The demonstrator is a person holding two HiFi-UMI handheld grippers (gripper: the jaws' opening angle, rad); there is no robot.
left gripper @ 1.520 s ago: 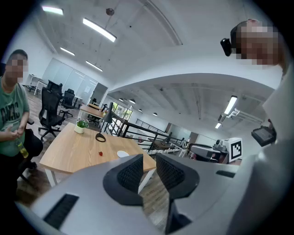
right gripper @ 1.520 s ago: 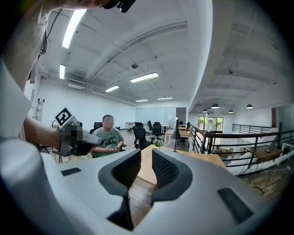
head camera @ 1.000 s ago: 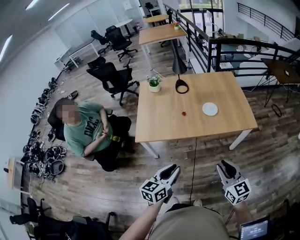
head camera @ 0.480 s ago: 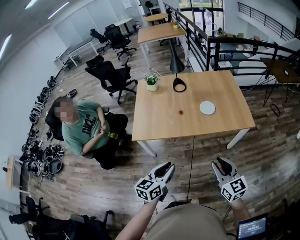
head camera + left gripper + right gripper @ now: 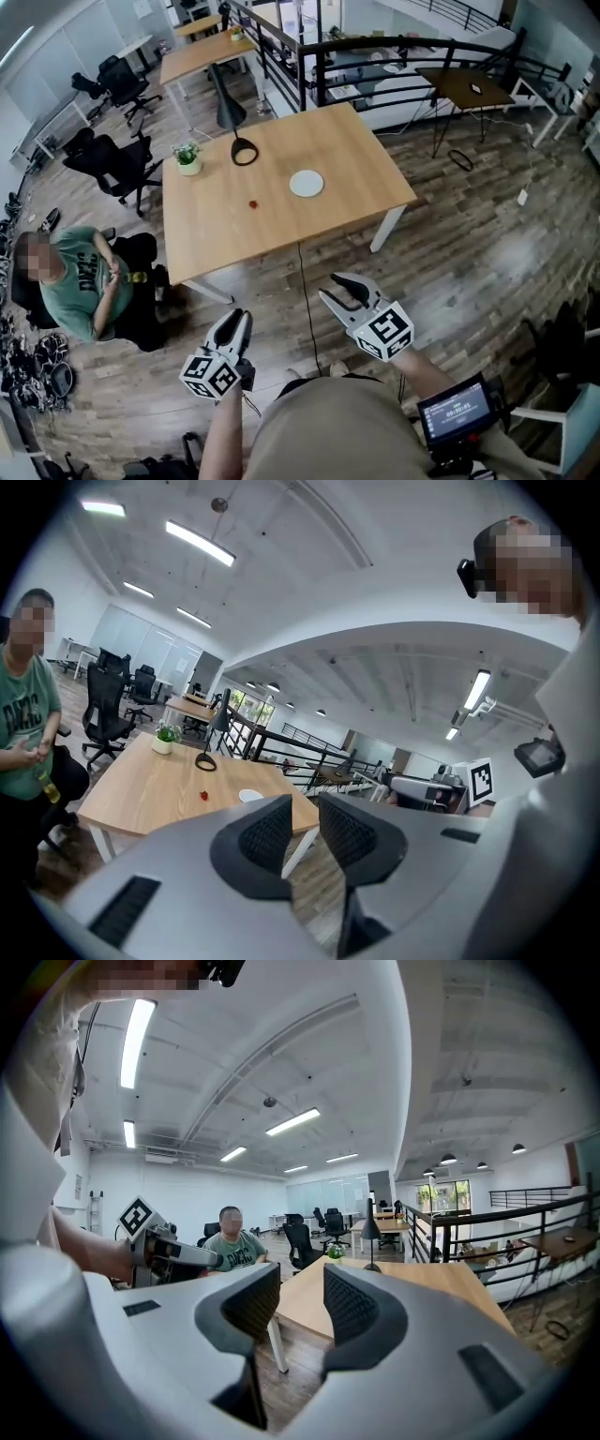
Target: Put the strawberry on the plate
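Head view: wooden table [image 5: 349, 150] holds strawberry [image 5: 253, 202] near plate [image 5: 307, 183]; left tool [image 5: 239, 320] and right tool [image 5: 335, 289] gape empty over plank floor [image 5: 459, 258]

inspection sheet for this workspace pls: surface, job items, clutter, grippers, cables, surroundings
Surface: wooden table, mostly bare, ahead of both grippers.
Job's things: strawberry lies on the table, apart from the white plate; nothing on the plate.
Clutter: small potted plant and black desk lamp at the table's far side.
Grippers: left gripper and right gripper are both over the floor, short of the table; jaws apart, nothing between them.
Cables: dark cable hangs from the table's near edge to the floor.
Surroundings: seated person left of the table; office chairs; black railing behind.
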